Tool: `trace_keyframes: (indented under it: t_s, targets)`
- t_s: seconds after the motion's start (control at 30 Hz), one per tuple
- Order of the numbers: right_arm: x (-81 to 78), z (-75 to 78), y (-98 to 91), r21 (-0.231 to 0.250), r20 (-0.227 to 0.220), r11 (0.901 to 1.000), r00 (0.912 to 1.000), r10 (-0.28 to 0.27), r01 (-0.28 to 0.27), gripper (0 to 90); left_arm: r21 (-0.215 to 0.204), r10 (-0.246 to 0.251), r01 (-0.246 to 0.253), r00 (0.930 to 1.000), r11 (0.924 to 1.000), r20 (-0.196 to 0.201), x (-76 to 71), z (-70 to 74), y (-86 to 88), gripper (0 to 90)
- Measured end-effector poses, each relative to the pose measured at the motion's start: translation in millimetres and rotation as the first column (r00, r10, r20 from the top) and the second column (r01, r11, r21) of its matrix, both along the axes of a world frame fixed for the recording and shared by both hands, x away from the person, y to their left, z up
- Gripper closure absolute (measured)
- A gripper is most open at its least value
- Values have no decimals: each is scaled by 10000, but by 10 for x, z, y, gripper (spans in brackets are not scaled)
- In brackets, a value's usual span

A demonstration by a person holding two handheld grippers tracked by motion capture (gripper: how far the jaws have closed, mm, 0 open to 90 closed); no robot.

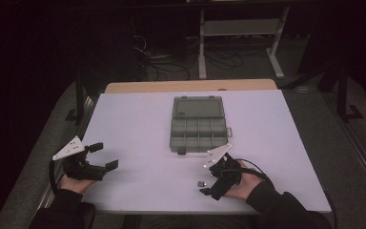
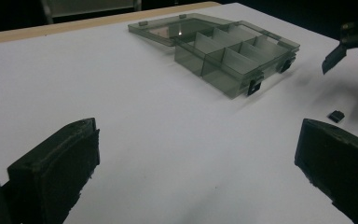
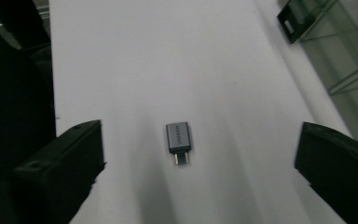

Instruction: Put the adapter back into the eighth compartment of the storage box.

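White tabletop (image 1: 138, 124): right gripper (image 1: 212, 183) spread, lined up over the USB adapter (image 3: 178, 139) to pinch it, compartment box (image 1: 198, 125) lid-open ready, left gripper (image 1: 102, 156) spread, idle.

The high view looks forward and down from the person's side, taking in the whole white table (image 1: 138, 124). The left gripper view sits low over the tabletop, facing across it toward the open grey box (image 2: 223, 51). The right gripper view looks steeply down, close over a small adapter (image 3: 178, 138). All three views share the box and adapter.
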State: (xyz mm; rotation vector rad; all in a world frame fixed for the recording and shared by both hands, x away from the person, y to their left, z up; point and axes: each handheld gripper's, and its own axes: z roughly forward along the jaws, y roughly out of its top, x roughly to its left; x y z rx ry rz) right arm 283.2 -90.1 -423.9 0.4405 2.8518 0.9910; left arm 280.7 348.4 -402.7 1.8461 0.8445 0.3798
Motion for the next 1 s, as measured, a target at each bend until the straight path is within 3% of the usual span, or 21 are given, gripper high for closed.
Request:
trace_keyframes:
  t_s: [0.1,0.7,0.77,1.0]
  targets:
    - [4,-20,33,-96,-113,9996,9996,258,-259,70,14,-8,8,10000,10000,1,0,0,-2,0]
    - [48,-91,135,-539,-625,9966,9963,586,-620,170,8,-8,8,10000,10000,16,1,0,-1,0]
    - [52,-103,140,-658,-649,9947,9951,750,-793,243,5,-11,11,10000,10000,14,1,-1,-2,0]
    - [41,-105,159,-744,-660,9926,9937,910,-958,353,-1,-16,16,10000,10000,16,0,0,-1,0]
